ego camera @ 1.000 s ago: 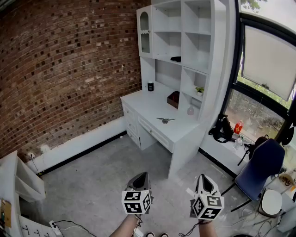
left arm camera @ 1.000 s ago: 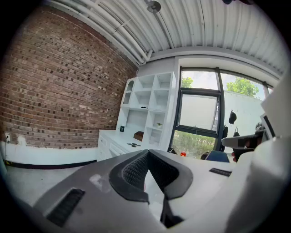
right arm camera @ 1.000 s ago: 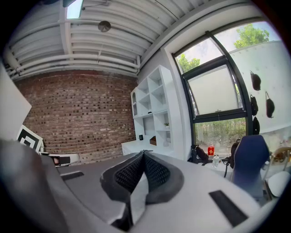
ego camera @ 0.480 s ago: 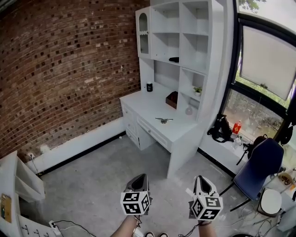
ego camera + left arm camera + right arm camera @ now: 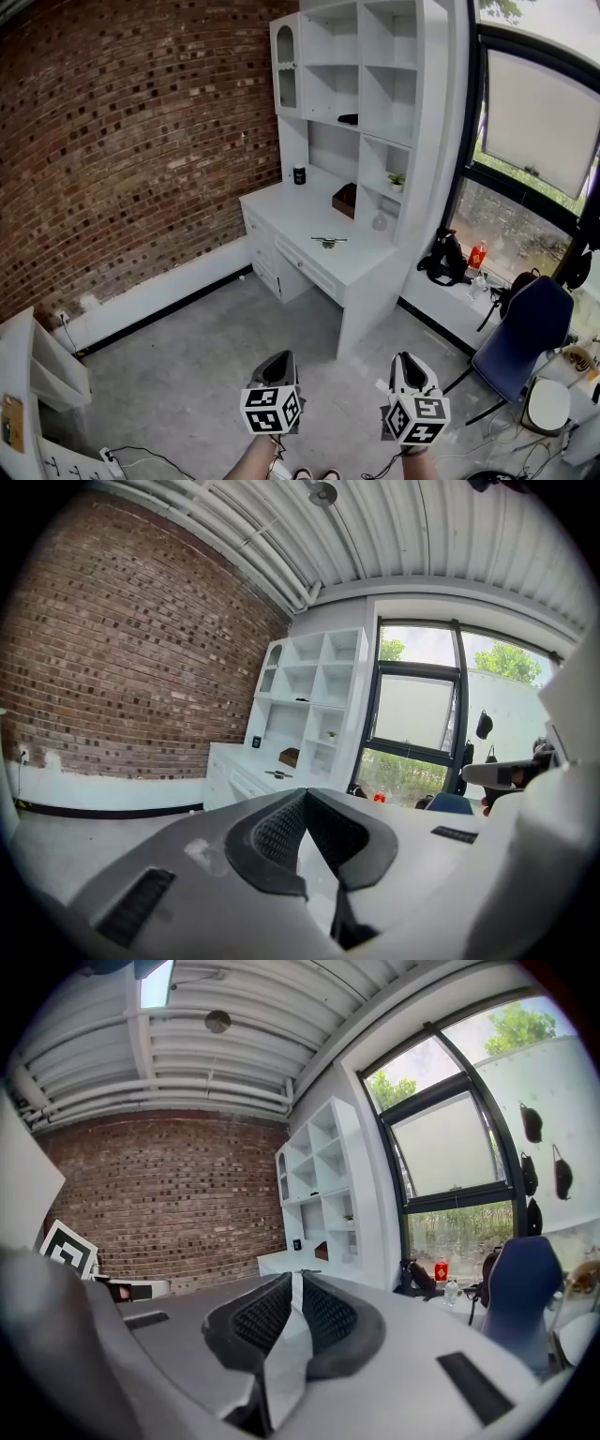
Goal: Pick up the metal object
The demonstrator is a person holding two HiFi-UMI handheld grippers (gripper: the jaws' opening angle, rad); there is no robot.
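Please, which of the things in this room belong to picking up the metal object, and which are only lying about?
For the job: metal object on the white desk; left gripper and right gripper, both empty.

Only lying about: black cup, brown box, small plant, red bottle, blue chair.

Item 1, left gripper (image 5: 284,356): grey moulded shell, narrowing toward the tip. A white left cube (image 5: 272,411) printed with black square markers sits at its rear.

Item 2, right gripper (image 5: 406,359): same build, with a matching right cube (image 5: 417,419).

Both units: black cross-hatched pads (image 5: 277,829) in curved black surrounds. Dark rectangular slots (image 5: 473,1387) are recessed in the shell on either side of the jaws.
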